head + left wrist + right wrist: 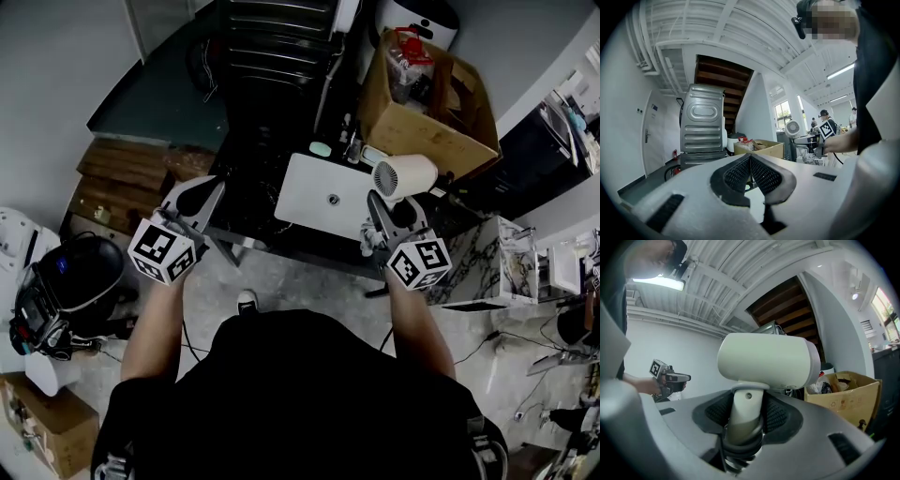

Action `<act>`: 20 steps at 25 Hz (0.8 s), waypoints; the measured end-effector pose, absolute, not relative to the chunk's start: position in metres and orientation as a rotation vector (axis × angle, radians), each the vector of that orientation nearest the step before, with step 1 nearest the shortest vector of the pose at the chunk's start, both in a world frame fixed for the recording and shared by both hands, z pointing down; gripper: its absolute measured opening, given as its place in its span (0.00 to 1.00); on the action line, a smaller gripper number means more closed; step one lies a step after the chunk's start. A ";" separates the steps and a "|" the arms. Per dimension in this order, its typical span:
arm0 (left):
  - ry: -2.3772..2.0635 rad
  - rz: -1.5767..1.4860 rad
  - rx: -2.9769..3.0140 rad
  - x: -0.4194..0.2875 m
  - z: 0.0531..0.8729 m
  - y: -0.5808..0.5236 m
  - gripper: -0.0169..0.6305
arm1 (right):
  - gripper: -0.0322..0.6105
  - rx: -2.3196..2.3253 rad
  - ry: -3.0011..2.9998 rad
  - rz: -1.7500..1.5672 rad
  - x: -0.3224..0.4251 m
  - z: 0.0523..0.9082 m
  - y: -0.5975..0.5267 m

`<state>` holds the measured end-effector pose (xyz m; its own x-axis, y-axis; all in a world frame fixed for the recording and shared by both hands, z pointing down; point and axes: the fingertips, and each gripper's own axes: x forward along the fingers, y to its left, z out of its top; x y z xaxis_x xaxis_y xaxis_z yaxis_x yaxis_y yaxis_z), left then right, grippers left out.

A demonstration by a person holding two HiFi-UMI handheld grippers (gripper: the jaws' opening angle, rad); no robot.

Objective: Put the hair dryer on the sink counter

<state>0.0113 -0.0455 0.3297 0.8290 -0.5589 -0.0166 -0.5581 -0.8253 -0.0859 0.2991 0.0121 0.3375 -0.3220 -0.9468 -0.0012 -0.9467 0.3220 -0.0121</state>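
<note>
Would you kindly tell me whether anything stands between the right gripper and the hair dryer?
Nothing does: the right gripper is shut on the hair dryer, and its pads press the handle from both sides.

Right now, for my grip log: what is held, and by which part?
The right gripper clamps the white hair dryer by its handle; the left gripper is shut and empty.
</note>
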 end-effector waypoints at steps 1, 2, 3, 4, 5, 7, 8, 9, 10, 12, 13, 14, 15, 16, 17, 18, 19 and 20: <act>0.888 -0.016 -2.925 0.011 0.331 -0.052 0.05 | 0.34 -1.830 2.544 -0.018 0.298 0.339 0.006; 0.882 -0.018 -2.929 0.011 0.332 -0.058 0.05 | 0.34 -1.835 2.541 -0.023 0.297 0.340 0.000; 0.877 -0.019 -2.932 0.010 0.333 -0.063 0.05 | 0.34 -1.837 2.538 -0.028 0.296 0.341 -0.006; 0.875 -0.021 -2.935 0.008 0.333 -0.069 0.05 | 0.34 -1.837 2.537 -0.034 0.293 0.341 -0.011; 0.874 -0.023 -2.937 0.007 0.333 -0.074 0.05 | 0.34 -1.837 2.539 -0.039 0.291 0.342 -0.016; 0.876 -0.030 -2.943 0.004 0.334 -0.083 0.05 | 0.34 -1.835 2.549 -0.044 0.287 0.343 -0.023; 0.877 -0.033 -2.945 0.004 0.335 -0.086 0.05 | 0.34 -1.835 2.553 -0.047 0.286 0.344 -0.025; 0.879 -0.038 -2.947 0.004 0.335 -0.089 0.05 | 0.34 -1.836 2.555 -0.050 0.286 0.345 -0.027; 0.879 -0.041 -2.948 0.005 0.335 -0.090 0.05 | 0.34 -1.839 2.556 -0.054 0.287 0.346 -0.027; 0.878 -0.043 -2.949 0.008 0.335 -0.092 0.05 | 0.34 -1.845 2.554 -0.067 0.291 0.349 -0.028; 0.877 -0.043 -2.950 0.010 0.335 -0.092 0.05 | 0.34 -1.847 2.552 -0.076 0.294 0.350 -0.028; 0.878 -0.043 -2.953 0.012 0.336 -0.093 0.05 | 0.34 -1.848 2.550 -0.085 0.296 0.352 -0.029; 0.879 -0.044 -2.957 0.014 0.337 -0.094 0.05 | 0.34 -1.847 2.550 -0.093 0.299 0.353 -0.029; 0.879 -0.047 -2.962 0.016 0.340 -0.094 0.05 | 0.34 -1.847 2.550 -0.098 0.301 0.354 -0.030; 0.878 -0.052 -2.967 0.019 0.342 -0.093 0.05 | 0.34 -1.847 2.552 -0.102 0.303 0.355 -0.029; 0.875 -0.057 -2.970 0.021 0.344 -0.092 0.05 | 0.34 -1.847 2.553 -0.106 0.305 0.356 -0.028; 0.873 -0.060 -2.973 0.022 0.345 -0.092 0.05 | 0.34 -1.848 2.554 -0.108 0.306 0.357 -0.027; 0.873 -0.061 -2.973 0.023 0.345 -0.093 0.05 | 0.34 -1.849 2.555 -0.108 0.306 0.357 -0.028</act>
